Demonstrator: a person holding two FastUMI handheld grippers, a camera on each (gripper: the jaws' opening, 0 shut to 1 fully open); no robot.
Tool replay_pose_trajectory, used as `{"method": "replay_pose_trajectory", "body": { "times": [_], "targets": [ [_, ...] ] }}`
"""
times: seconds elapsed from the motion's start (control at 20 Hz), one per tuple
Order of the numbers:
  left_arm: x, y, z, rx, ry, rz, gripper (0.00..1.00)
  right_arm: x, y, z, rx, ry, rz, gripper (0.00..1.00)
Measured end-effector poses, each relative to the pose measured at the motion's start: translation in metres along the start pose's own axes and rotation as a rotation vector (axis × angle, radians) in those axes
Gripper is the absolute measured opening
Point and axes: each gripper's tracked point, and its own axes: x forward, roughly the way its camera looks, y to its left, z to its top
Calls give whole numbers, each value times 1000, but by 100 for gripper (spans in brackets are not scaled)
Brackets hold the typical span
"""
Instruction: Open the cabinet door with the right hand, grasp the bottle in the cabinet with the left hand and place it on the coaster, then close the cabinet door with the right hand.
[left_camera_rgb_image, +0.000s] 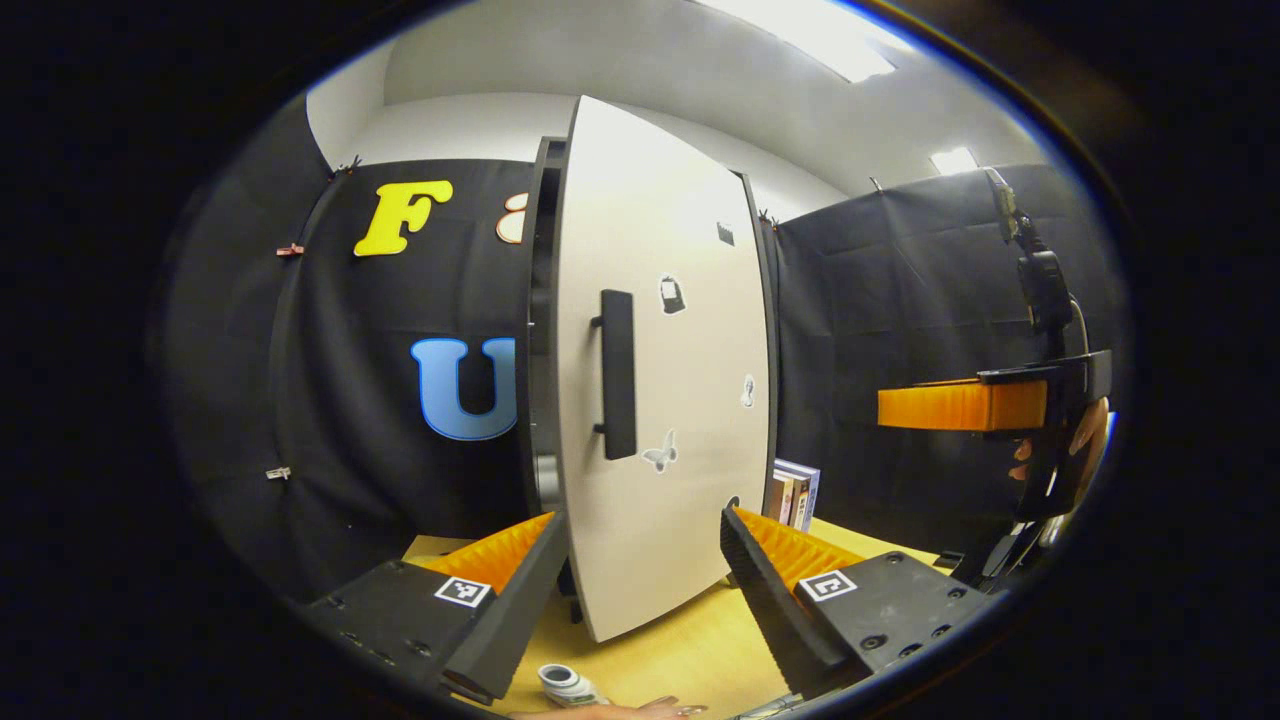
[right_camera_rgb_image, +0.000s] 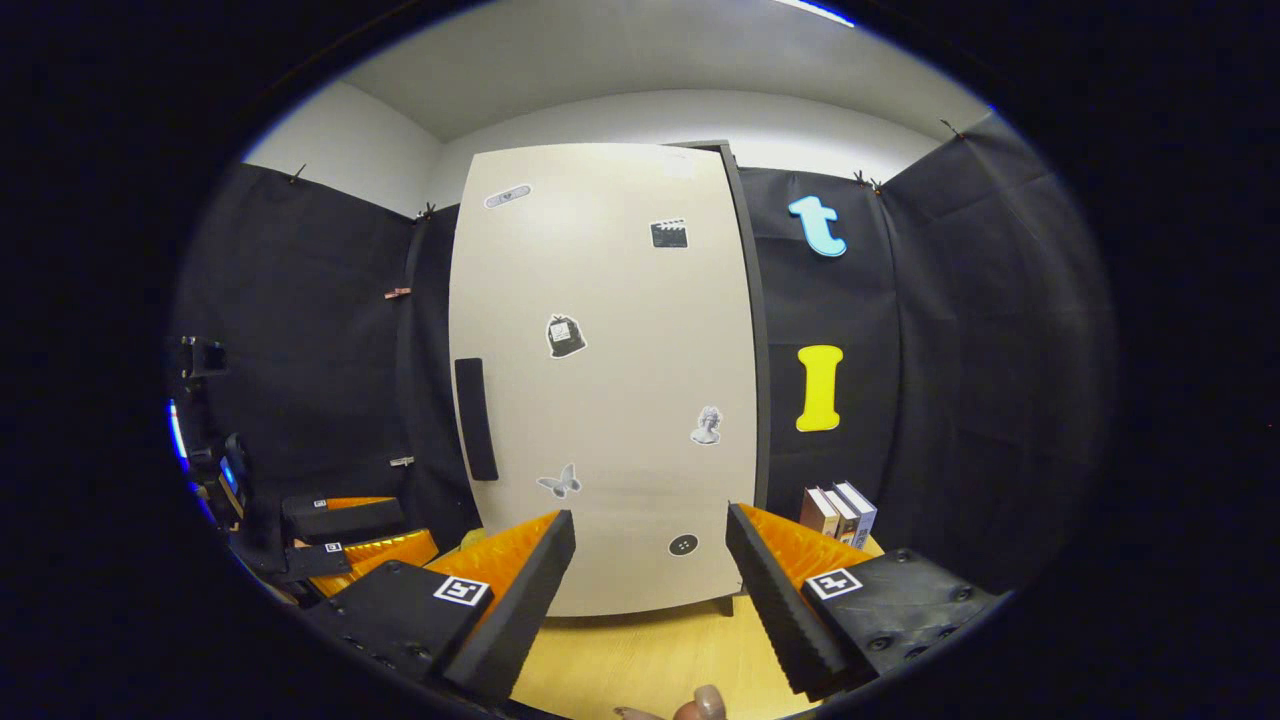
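While both grippers hang spread wide and empty above the wooden table (right_camera_rgb_image: 650, 660), the left gripper (left_camera_rgb_image: 640, 570) faces the cabinet door (left_camera_rgb_image: 665, 380), which stands slightly ajar beside its black handle (left_camera_rgb_image: 617, 373). Facing the door too, the right gripper (right_camera_rgb_image: 650, 570) touches nothing; books (right_camera_rgb_image: 840, 510) stand right of the cabinet.

Cabinet standing at the back of the tabletop, books to its right

The tall beige cabinet door (right_camera_rgb_image: 610, 380) with the black bar handle (right_camera_rgb_image: 476, 420) at its left edge is standing on the light wooden tabletop (right_camera_rgb_image: 640, 650), and a short row of upright books (right_camera_rgb_image: 838, 510) is sitting just beside the cabinet's right side, against the booth wall. In the left gripper view a small white roll (left_camera_rgb_image: 568, 685) is lying on the tabletop in front of the door.
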Motion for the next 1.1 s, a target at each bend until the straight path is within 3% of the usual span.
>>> {"method": "replay_pose_trajectory", "body": {
  "times": [0.35,1.1],
  "targets": [
    [1,-44,7,13,-8,140,96,0,-38,-9,-16,33,114,99],
    [23,-51,23,32,-35,90,96,13,-49,-10,-16,24,59,99]
  ]
}}
